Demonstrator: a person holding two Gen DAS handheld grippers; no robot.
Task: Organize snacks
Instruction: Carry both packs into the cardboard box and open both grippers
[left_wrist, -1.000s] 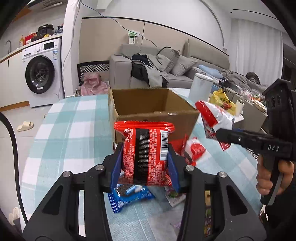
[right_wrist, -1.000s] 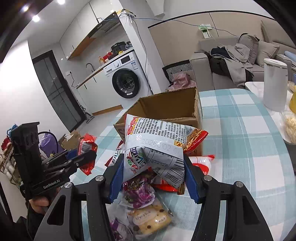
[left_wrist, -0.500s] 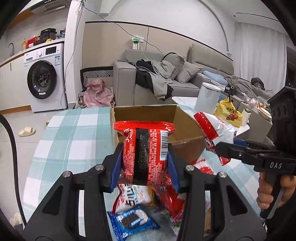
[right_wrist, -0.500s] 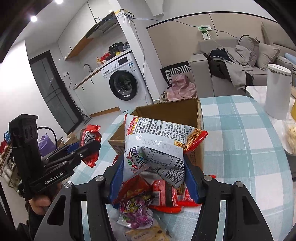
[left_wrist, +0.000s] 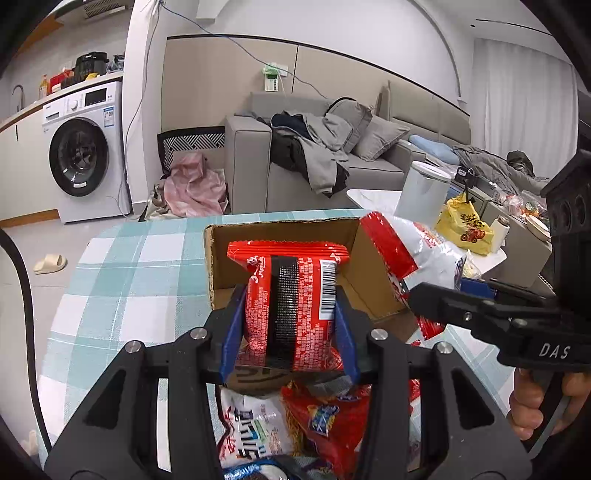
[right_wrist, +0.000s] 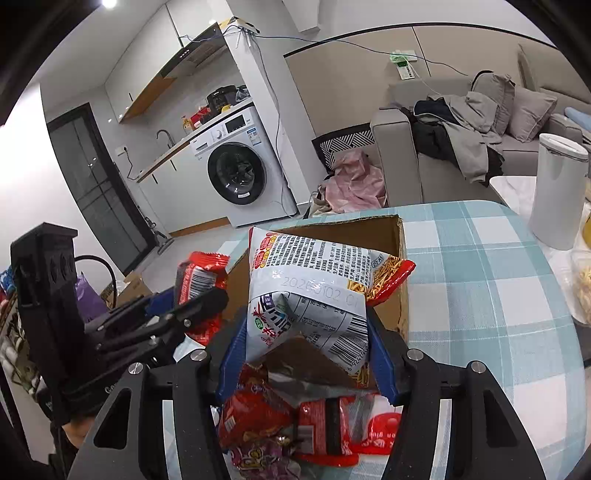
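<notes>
My left gripper (left_wrist: 290, 317) is shut on a red snack packet (left_wrist: 291, 306) with a black stripe and holds it over the near edge of the open cardboard box (left_wrist: 369, 273). My right gripper (right_wrist: 304, 332) is shut on a white and red noodle snack bag (right_wrist: 310, 295), held above the box (right_wrist: 391, 236) at its right side. The bag also shows in the left wrist view (left_wrist: 413, 251), and the red packet in the right wrist view (right_wrist: 199, 277). Several loose snack packets (right_wrist: 295, 424) lie on the table in front of the box.
The box stands on a teal checked tablecloth (right_wrist: 480, 280). A white cylindrical canister (right_wrist: 557, 192) stands at the table's far right. A yellow bag (left_wrist: 465, 225) lies on a side table. A sofa and a washing machine are behind.
Both grippers have moved forward and up toward the box with their packets. The box now looks closer and the loose snacks have slid lower in both views.
</notes>
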